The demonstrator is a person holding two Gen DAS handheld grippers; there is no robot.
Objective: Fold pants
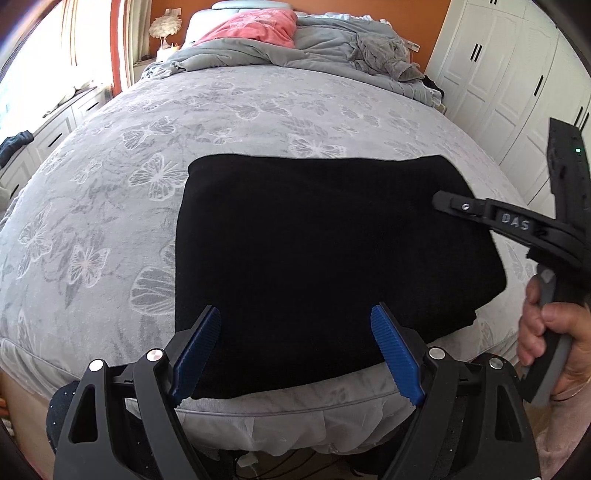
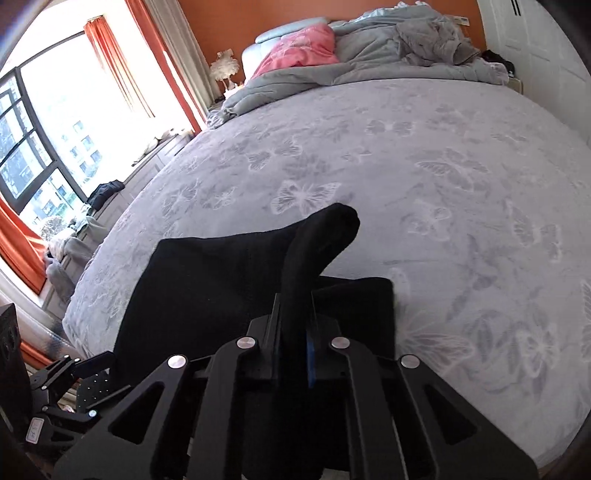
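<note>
Right now we see the black, soft-knit folded pants (image 1: 332, 258) lying as a broad dark rectangle in the lower centre of the left wrist view, on the near part of a grey bedspread printed with pale butterflies (image 1: 147, 147). In the right wrist view, one fold of the same pants (image 2: 207, 280) rises as a ridge from the lower centre of the frame. Our right gripper (image 2: 293, 328) has its black fingers pressed together on that ridge, pinching the cloth between them. Our left gripper (image 1: 295, 354) sits at the bottom of its own view with its blue ribbed pads (image 1: 393, 354) spread wide over the near edge of the pants, nothing between them. At the right edge of that view, our right hand (image 1: 546, 332) wraps the grey handle. Farther off, at the top of both frames, a crumpled grey duvet (image 1: 258, 51) and a pink pillow (image 1: 258, 26) lie against an orange wall (image 2: 229, 22).
</note>
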